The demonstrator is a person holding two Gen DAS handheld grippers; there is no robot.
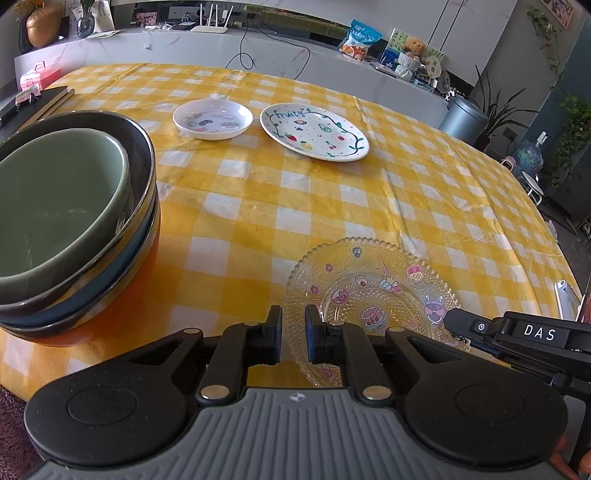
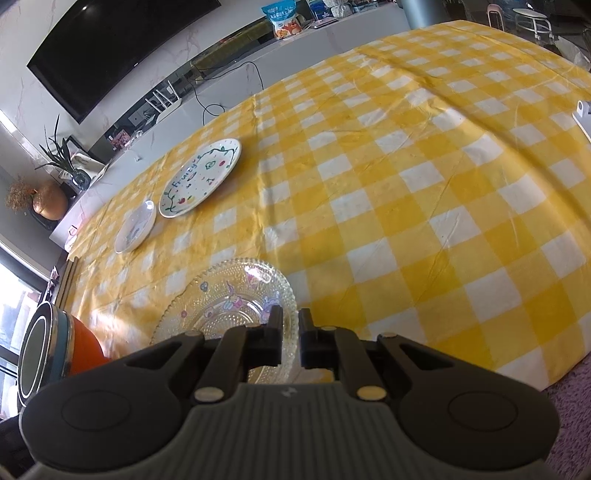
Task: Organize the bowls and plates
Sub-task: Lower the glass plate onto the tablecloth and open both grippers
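Glass plate (image 1: 373, 295), lower centre in both views, its rim clamped by both narrow claws: left gripper (image 1: 293, 334), right gripper (image 2: 290, 338). Left wrist view alone: green bowl (image 1: 55, 206) nested in stacked bowls, left. Right wrist view alone: television (image 2: 110, 48), upper left. Fruity plate (image 1: 314, 133) and white dish (image 1: 212, 119) upper centre.

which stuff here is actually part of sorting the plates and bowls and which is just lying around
Part of the job:
- glass plate
- Fruity plate
- small white dish
- stacked bowls

Just lying about:
- snack bag
- teddy bear
- router
- gold vase
- pink box
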